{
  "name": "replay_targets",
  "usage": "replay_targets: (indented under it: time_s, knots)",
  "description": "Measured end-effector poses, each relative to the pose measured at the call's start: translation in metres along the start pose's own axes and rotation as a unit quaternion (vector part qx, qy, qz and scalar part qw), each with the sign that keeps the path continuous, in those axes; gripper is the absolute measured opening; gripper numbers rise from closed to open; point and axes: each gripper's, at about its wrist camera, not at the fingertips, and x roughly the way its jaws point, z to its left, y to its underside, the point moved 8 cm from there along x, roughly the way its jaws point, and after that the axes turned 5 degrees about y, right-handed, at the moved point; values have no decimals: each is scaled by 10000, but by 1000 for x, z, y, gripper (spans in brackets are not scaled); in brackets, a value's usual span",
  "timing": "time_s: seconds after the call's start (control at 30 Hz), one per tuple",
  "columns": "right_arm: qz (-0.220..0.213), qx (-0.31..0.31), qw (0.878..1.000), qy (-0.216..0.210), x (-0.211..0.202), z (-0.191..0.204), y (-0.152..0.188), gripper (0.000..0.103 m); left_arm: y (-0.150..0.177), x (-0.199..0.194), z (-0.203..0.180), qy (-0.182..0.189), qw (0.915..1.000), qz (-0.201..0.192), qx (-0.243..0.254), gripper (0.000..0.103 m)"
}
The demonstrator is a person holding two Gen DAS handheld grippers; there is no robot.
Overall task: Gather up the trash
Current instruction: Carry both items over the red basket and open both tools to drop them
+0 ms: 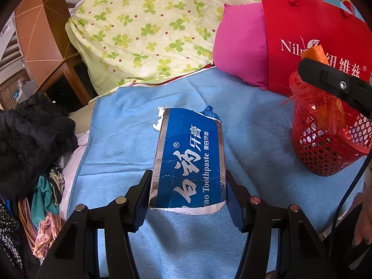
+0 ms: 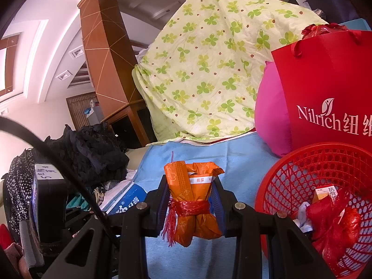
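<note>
A flattened blue toothpaste box (image 1: 188,158) with silver edges sits between the fingers of my left gripper (image 1: 188,186), which is shut on its two long sides above the blue blanket (image 1: 130,134). My right gripper (image 2: 191,193) is shut on an orange wrapper bundle (image 2: 193,200) tied with a red plastic strip. The bundle hangs just left of the red mesh basket (image 2: 300,162). In the left wrist view a black finger (image 1: 330,79) of the right gripper reaches in over the basket (image 1: 325,144) with the orange wrapper (image 1: 313,52) at its tip. The basket holds a red plastic bag (image 2: 332,225) and a small orange box (image 2: 325,193).
A red paper bag (image 1: 313,34) and a pink pillow (image 1: 239,44) stand behind the basket. A clover-print quilt (image 1: 151,23) is piled at the back. Dark clothes (image 1: 30,134) are heaped along the blanket's left edge, with a wooden cabinet (image 1: 46,30) beyond.
</note>
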Motion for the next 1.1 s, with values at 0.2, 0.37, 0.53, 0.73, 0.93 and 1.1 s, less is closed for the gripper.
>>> replay_targets:
  time_s: [0.2,0.37,0.53,0.73,0.93,1.1]
  knots:
    - [-28,29,10000,38,-4,-3,-1,38,1,1,-5,23,10000,28,32,61]
    - [-48,44,9999,76,-8,-8,-2,38,0,2,-8,73,9999,43,73,61]
    - [-81,68,9999,96,-12,-13,-4,38,-1,1,-15,130,9998,29,133,61]
    - [-141,95,9998,128,-18,-19,-6,38,-6,-4,-28,195,9996,-16,217,61]
    - [-205,155,9995,175,-25,-28,-9,38,-12,-9,-41,269,9992,-54,300,61]
    - [-246,222,9992,227,-30,-36,-10,38,-20,-14,-56,391,9984,-119,386,61]
